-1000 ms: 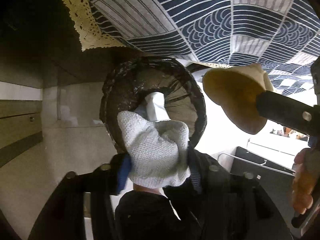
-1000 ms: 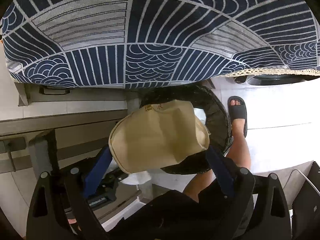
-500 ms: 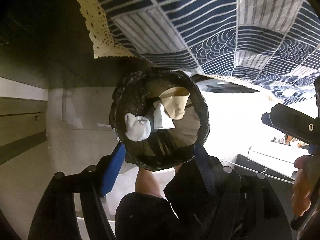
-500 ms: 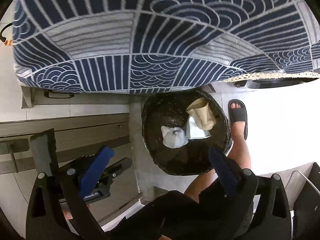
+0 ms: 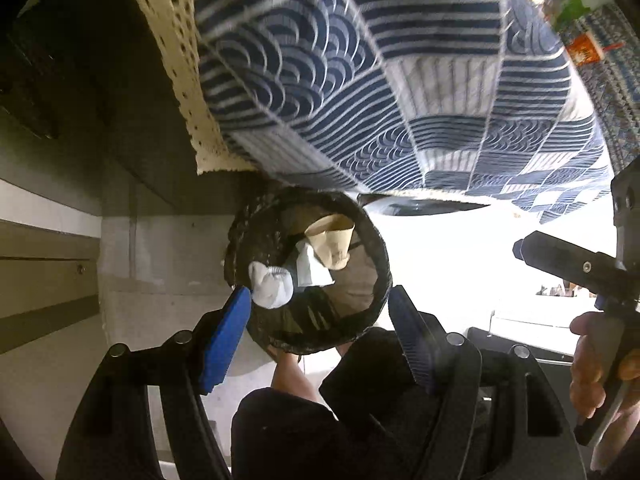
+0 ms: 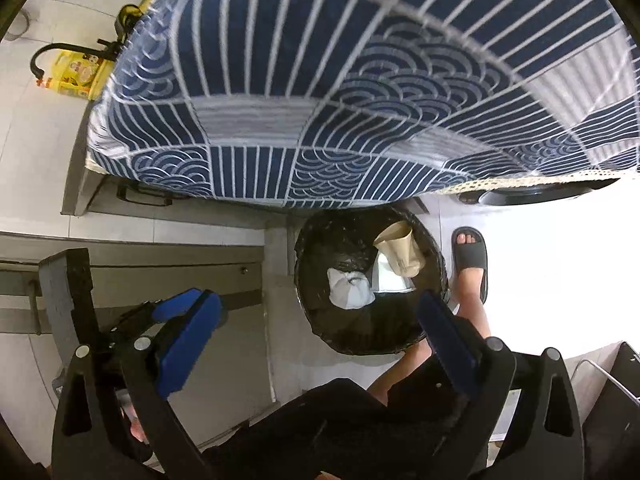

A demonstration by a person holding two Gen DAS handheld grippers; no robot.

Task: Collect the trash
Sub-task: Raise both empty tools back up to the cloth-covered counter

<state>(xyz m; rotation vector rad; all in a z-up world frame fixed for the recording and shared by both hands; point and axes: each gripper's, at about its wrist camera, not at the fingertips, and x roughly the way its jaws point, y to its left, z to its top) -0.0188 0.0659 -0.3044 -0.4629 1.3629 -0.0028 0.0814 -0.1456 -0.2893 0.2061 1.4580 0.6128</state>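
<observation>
Trash — white wad, brown paper bag — lies inside the black-lined bin below the left gripper and right gripper, both spread apart and empty; no writing legible.

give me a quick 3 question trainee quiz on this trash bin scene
1. True or false: the left gripper holds the white cloth wad.
2. What lies in the trash bin beside the wad? A) brown paper bag B) bottle C) can
3. Fill in: both grippers are ____.

Key: 1 false, it lies in the bin. 2 A, the brown paper bag. 3 open; the right gripper is empty too.
</observation>
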